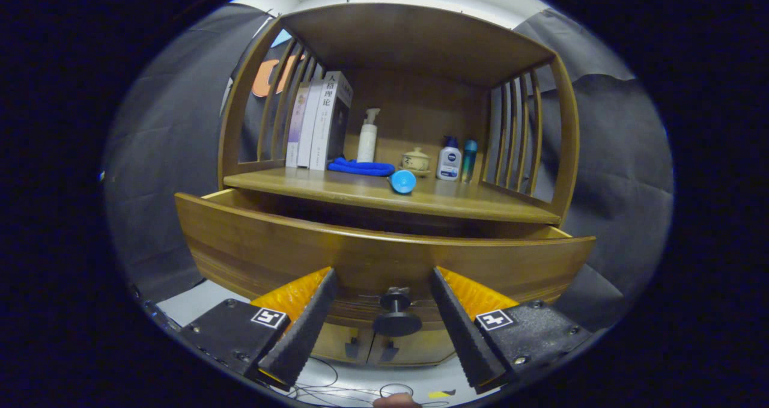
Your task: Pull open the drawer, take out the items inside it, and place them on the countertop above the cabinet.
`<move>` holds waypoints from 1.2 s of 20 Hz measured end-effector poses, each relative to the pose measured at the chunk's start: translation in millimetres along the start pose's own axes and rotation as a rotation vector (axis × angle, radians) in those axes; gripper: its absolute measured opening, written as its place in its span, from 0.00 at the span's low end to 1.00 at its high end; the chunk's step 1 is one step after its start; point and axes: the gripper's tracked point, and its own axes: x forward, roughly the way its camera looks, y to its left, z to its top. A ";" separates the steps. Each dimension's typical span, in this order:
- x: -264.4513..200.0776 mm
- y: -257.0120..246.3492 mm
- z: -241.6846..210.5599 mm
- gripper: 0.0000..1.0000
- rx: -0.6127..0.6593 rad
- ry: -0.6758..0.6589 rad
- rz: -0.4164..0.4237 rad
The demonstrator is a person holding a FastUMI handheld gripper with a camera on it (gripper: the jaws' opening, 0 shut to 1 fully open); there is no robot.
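While the curved-front brown wooden drawer (384,258) stands pulled well out from under the wooden countertop (420,200) of the cabinet, the gripper (383,288) sits low in front of it, fingers spread wide to either side of the drawer's dark round knob (396,318); neither finger touches the knob, nothing held. Knob lies between the fingers and a little beyond their tips. Drawer interior hidden behind its tall front panel from this angle, so cannot tell what is inside or whether anything remains. On the countertop: a small bright-blue round-ended object (403,181) lying near the front edge, a coiled blue cord (360,167) behind it, a white pump bottle (367,136), a small cream lidded ceramic pot (416,160), a white-and-blue lotion bottle (449,159), a slim teal bottle (468,159), and a row of upright books (318,122) at the far left against the slatted side. Judgement: opening step looks done; the blue pieces near the front may already be drawer items set out, but that cannot be confirmed. Left to do, as far as can be judged: lift over the front panel, check inside, carry out anything there
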 end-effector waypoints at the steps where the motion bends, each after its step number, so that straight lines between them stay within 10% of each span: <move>1: 6.8 -0.5 1.1 1.00 0.000 -0.002 -0.003; 16: 69.0 1.1 18.2 1.00 -0.007 0.008 -0.034; 24: -10.1 -4.0 61.6 1.00 0.034 -0.094 0.033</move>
